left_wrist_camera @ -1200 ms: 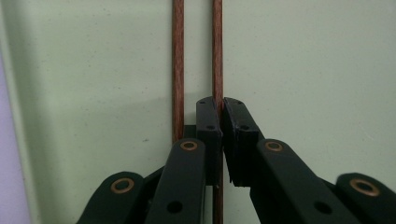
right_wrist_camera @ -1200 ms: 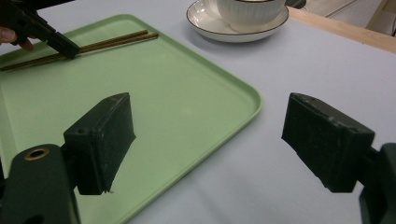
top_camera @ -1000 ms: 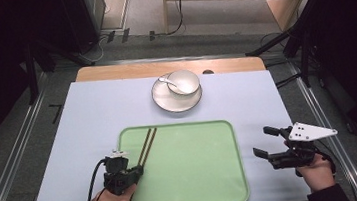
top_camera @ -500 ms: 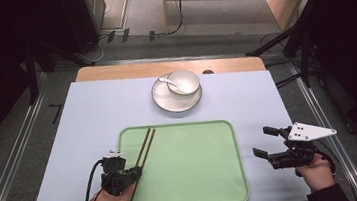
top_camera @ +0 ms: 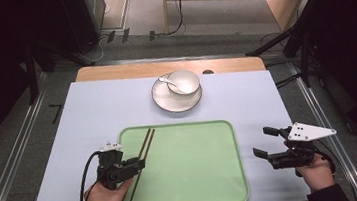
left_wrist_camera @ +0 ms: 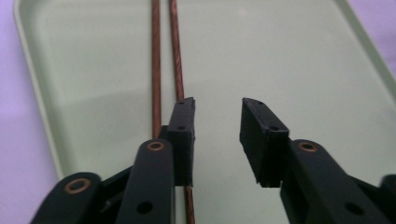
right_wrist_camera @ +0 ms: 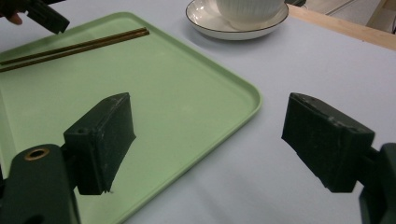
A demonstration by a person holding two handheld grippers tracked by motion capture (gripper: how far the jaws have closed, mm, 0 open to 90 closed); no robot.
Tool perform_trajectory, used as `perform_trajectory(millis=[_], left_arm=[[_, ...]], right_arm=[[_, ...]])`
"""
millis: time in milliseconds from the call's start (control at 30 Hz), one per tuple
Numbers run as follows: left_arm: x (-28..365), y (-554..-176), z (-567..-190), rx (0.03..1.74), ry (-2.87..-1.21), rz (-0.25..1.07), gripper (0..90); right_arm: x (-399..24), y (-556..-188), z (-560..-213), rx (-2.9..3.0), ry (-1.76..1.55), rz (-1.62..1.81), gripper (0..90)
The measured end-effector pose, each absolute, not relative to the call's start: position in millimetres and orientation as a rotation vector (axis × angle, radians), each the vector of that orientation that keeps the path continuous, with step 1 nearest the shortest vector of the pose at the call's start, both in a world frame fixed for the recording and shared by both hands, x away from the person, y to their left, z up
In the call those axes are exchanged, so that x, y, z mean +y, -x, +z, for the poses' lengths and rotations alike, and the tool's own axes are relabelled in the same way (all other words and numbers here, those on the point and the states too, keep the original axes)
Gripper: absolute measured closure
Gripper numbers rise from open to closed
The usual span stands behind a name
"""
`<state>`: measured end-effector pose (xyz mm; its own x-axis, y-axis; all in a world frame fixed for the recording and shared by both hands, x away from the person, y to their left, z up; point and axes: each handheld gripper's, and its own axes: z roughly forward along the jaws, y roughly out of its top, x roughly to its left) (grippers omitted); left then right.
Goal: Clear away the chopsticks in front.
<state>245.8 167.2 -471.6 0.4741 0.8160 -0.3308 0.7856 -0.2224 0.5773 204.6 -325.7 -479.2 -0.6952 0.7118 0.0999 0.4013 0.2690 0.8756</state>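
Both tongs are sitting low near the person's side of the table in the high view. Left tongs [top_camera: 135, 164] are hanging over the left edge of the green tray [top_camera: 195, 179], right by the two chopsticks [top_camera: 140, 160], with jaws a little apart. Right tongs [top_camera: 266, 144] are sitting past the tray's right edge, over the pale mat [top_camera: 88, 120], with jaws wide apart and holding nothing. A hand is holding each one. A bowl [top_camera: 183, 82] with a spoon [top_camera: 167, 80] in it is sitting on a plate [top_camera: 166, 100] beyond the tray. In the left gripper view, the left tongs [left_wrist_camera: 217, 116] are pointing along the tray [left_wrist_camera: 303, 56]. Their jaws are apart with nothing between them. The chopsticks [left_wrist_camera: 166, 51] are lying side by side on the tray, running under the left jaw. In the right gripper view, the right tongs [right_wrist_camera: 208, 128] are standing wide apart over the tray's corner [right_wrist_camera: 187, 93] and the mat [right_wrist_camera: 303, 60]. The chopsticks [right_wrist_camera: 74, 46] are lying at the tray's far side, and the plate [right_wrist_camera: 205, 23] is sitting behind.
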Motion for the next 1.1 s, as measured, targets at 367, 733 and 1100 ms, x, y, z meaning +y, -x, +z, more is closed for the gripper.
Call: perform_trajectory(millis=[367, 733, 1100], left_arm=[[174, -274, -450, 1.053, -2.107, 0.093, 46.2], [214, -290, -456, 0.982, -2.132, 0.117, 35.7], [260, -282, -456, 0.996, -2.107, 0.176, 33.0]], right_arm=[[-324, -205, -480, 2.240, -1.028, 1.378, 17.5], [-325, -204, -481, 2.236, -1.034, 1.379, 17.5], [-325, -203, -479, 2.233, -1.031, 1.405, 17.4]])
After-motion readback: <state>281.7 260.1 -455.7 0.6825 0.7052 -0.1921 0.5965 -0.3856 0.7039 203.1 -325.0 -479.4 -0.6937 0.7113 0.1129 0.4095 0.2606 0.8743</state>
